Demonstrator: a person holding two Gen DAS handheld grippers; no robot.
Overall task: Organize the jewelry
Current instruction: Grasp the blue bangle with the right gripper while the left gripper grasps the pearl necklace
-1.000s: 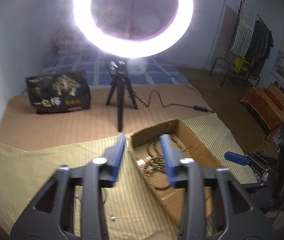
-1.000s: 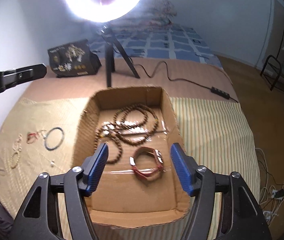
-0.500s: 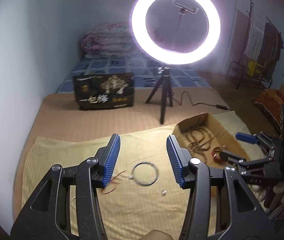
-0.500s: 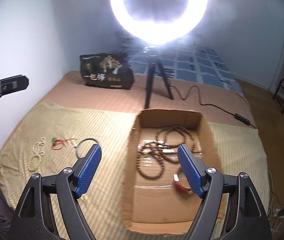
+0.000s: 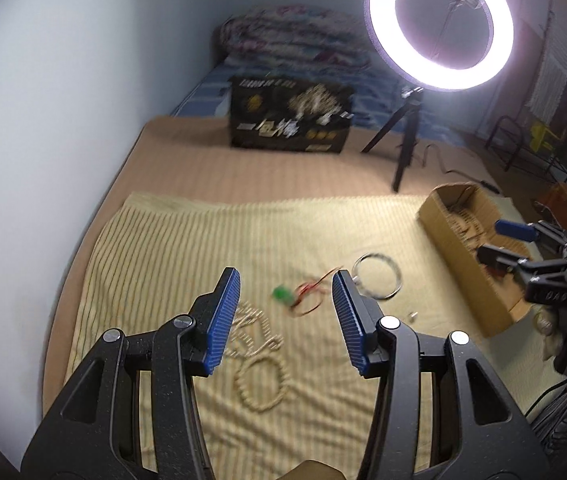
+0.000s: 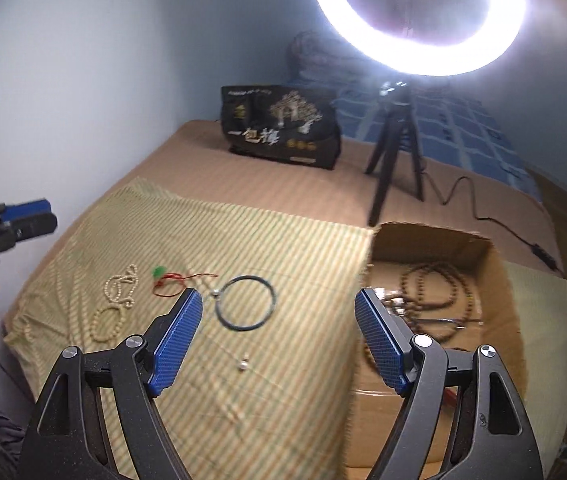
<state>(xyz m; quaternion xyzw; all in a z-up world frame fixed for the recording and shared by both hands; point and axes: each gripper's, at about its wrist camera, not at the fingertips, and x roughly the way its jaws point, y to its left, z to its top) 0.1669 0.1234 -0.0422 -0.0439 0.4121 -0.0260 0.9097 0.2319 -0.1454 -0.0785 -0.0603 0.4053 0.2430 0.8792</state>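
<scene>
Overhead, left gripper [image 5: 286, 322] and right gripper [image 6: 278, 340] hover above the striped cloth [image 6: 283, 240], jaws wide, empty.

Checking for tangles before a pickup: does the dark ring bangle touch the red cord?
Apart. The right wrist view shows striped cloth between the dark ring bangle and the red cord.

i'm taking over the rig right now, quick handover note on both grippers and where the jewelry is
Left gripper: jaws open, empty, above the cream bead strand.
Right gripper: jaws open, empty, between the dark bangle and the cardboard box.
Done: brown bead necklaces lie in the box.
Left: on the striped cloth remain the cream bead strand, the red cord with green pendant, the dark bangle and small pale beads. All go in the box.
</scene>
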